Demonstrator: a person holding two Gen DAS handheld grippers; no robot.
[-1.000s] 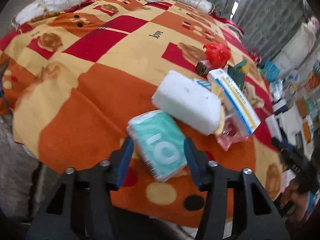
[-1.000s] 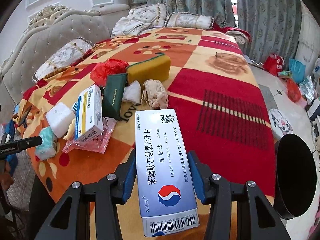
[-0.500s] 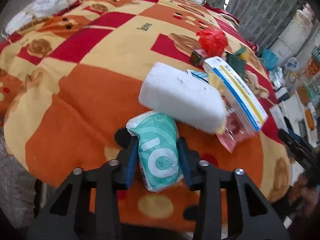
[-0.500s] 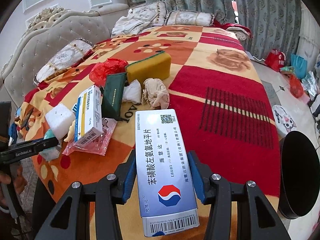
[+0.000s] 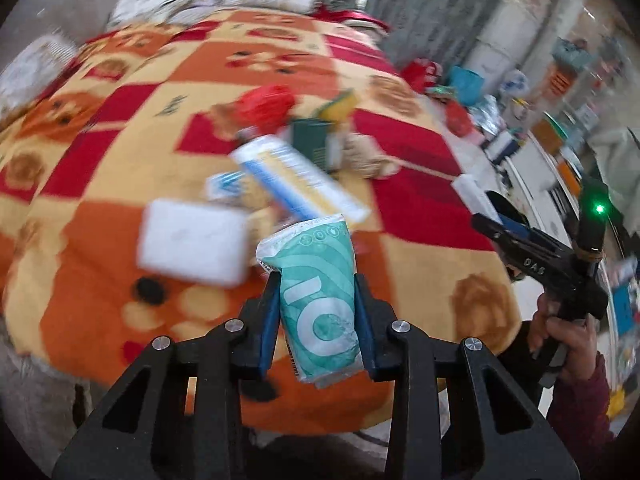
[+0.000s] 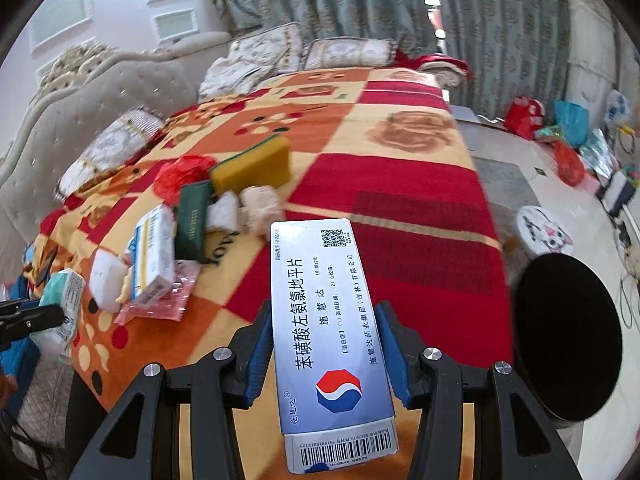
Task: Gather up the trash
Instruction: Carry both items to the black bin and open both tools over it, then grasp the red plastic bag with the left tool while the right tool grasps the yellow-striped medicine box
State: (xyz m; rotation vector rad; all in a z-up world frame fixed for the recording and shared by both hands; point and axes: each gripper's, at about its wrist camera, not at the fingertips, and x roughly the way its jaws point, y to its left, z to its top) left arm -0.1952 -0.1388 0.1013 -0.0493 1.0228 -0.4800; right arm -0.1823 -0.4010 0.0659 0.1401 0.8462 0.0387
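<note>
My left gripper (image 5: 316, 304) is shut on a teal tissue pack (image 5: 316, 292) and holds it above the bed's near corner; the pack also shows in the right wrist view (image 6: 64, 300). My right gripper (image 6: 322, 344) is shut on a silver-blue medicine box (image 6: 324, 320) over the bed's front edge. On the patterned blanket (image 6: 400, 184) lies more trash: a white foam block (image 5: 192, 240), a blue-yellow box (image 5: 296, 180), a pink wrapper (image 6: 160, 300), a dark green packet (image 6: 194, 220), a red plastic bag (image 6: 180, 172), a yellow sponge (image 6: 252, 164) and crumpled tissues (image 6: 260, 208).
A black round bin (image 6: 568, 332) stands on the floor right of the bed. A padded headboard (image 6: 68, 112) and pillows (image 6: 344, 52) are at the far end. Bags and clutter (image 6: 568, 140) lie on the floor at right. The hand holding the right gripper (image 5: 560, 276) shows at right.
My left gripper closed on the teal tissue pack, lifted it off the blanket and swung right. My right gripper holds the medicine box nearly still.
</note>
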